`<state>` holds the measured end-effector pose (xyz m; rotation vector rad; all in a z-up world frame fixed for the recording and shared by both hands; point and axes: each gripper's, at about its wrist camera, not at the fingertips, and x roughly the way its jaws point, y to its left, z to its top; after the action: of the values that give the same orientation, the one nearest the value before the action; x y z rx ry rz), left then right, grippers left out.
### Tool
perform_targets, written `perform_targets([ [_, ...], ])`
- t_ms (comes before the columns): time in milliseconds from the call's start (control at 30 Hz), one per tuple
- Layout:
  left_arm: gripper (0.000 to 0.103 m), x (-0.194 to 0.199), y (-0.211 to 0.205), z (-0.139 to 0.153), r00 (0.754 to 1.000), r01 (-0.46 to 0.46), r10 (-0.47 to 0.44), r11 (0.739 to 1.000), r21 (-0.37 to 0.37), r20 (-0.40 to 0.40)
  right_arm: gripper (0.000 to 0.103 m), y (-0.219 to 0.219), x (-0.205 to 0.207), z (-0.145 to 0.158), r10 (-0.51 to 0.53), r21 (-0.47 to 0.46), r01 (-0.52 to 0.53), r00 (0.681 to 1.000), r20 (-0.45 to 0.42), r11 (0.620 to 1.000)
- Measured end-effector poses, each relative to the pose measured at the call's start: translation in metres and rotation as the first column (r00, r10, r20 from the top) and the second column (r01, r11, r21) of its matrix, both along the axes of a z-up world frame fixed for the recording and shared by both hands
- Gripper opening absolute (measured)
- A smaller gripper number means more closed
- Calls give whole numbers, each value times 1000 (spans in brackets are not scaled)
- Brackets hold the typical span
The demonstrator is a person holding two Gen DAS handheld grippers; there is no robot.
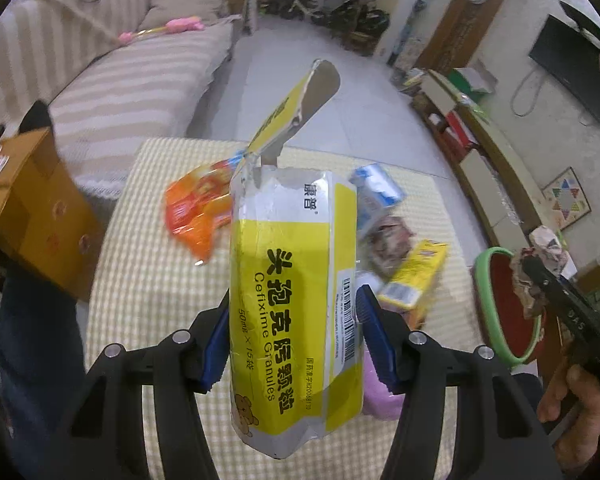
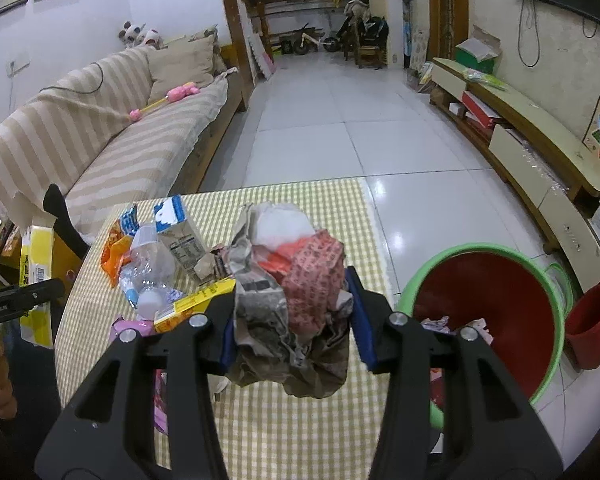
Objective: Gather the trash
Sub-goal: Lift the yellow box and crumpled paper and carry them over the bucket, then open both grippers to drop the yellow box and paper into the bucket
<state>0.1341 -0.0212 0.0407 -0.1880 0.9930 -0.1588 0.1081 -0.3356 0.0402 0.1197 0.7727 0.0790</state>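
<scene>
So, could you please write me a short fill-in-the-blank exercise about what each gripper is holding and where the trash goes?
1. The left gripper is shut on a yellow ____ box.
2. The right gripper is shut on a wad of crumpled ____.
3. The bucket has a red inside and a ____ rim.
4. The table wears a yellow ____ cloth.

Missing words: medicine; paper; green; checked

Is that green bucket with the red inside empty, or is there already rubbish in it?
Not empty: the green bucket already holds a few crumpled scraps at the bottom, though most of its red inside is bare.
</scene>
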Motion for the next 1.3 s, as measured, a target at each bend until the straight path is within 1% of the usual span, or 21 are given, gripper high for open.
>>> perform_targets([
  [167, 55, 5, -40, 11, 997, 70, -70, 998, -1, 29, 44, -28, -7, 6, -45, 11, 44, 999, 14, 999],
  [367, 55, 13, -103, 21, 982, 183, -181, 983, -28, 57, 44, -73, -15, 7, -116, 21, 116, 993, 17, 993],
  [467, 56, 17, -137, 21, 966, 256, -251, 964, -68, 68, 44, -98, -18, 6, -154, 25, 154, 988, 15, 988],
  [667, 56, 21, -211, 16, 919, 395, -389, 909, -131, 72, 44, -146, -25, -4, -231, 35, 231, 973, 3, 972],
  [833, 56, 23, -257, 9, 881, 473, -468, 868, -149, 69, 44, -183, -29, -20, -283, 40, 284, 959, -24, 958],
  [933, 57, 26, -284, 3, 861, 507, -504, 846, -162, 64, 44, -198, -29, -31, -303, 45, 305, 952, -44, 951],
  [1100, 59, 34, -314, -11, 836, 544, -547, 816, -194, 42, 45, -215, -27, -51, -319, 59, 324, 945, -77, 944],
  [1167, 60, 35, -325, -20, 825, 559, -564, 808, -187, 32, 45, -219, -25, -58, -323, 65, 329, 942, -89, 942],
  [1300, 60, 37, -338, -36, 814, 570, -580, 798, -193, 4, 45, -225, -22, -69, -317, 71, 325, 942, -109, 943],
])
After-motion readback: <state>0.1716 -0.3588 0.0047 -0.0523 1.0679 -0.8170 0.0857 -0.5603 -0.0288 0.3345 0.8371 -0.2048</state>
